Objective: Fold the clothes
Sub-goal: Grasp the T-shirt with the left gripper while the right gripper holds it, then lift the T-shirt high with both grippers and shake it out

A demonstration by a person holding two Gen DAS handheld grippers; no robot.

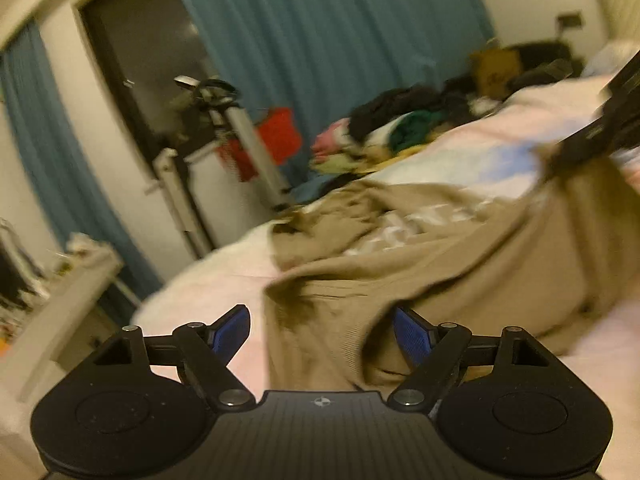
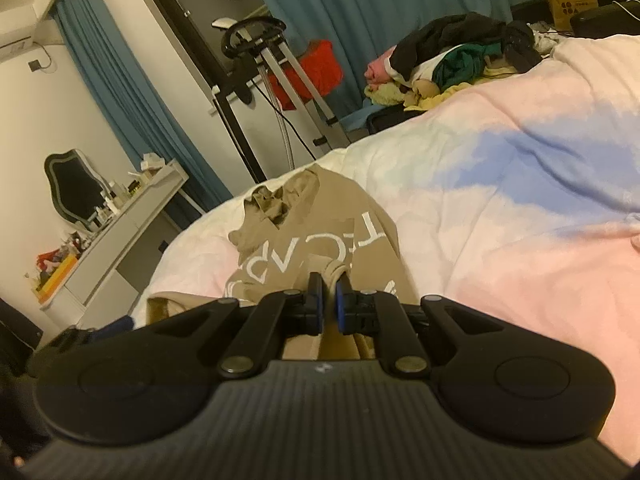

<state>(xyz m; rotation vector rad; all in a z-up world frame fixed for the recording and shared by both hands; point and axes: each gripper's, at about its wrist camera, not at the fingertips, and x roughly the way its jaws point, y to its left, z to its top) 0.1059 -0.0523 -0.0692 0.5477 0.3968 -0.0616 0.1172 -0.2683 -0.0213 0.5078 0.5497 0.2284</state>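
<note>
A tan sweatshirt with white lettering (image 1: 420,264) lies crumpled on the pink and blue bed cover (image 1: 460,152). My left gripper (image 1: 320,332) is open, its blue pads wide apart, with the garment's near edge lying between them. My right gripper (image 2: 328,300) is shut on a fold of the tan sweatshirt (image 2: 304,236) and lifts it a little off the bed cover (image 2: 520,208). The right gripper also shows at the right edge of the left wrist view (image 1: 600,132), pulling the cloth up there. The left wrist view is blurred.
A pile of mixed clothes (image 2: 452,56) lies at the far end of the bed. A metal stand with a red basket (image 2: 288,68) is beyond the bed by teal curtains. A white dresser with a mirror (image 2: 112,232) stands on the left.
</note>
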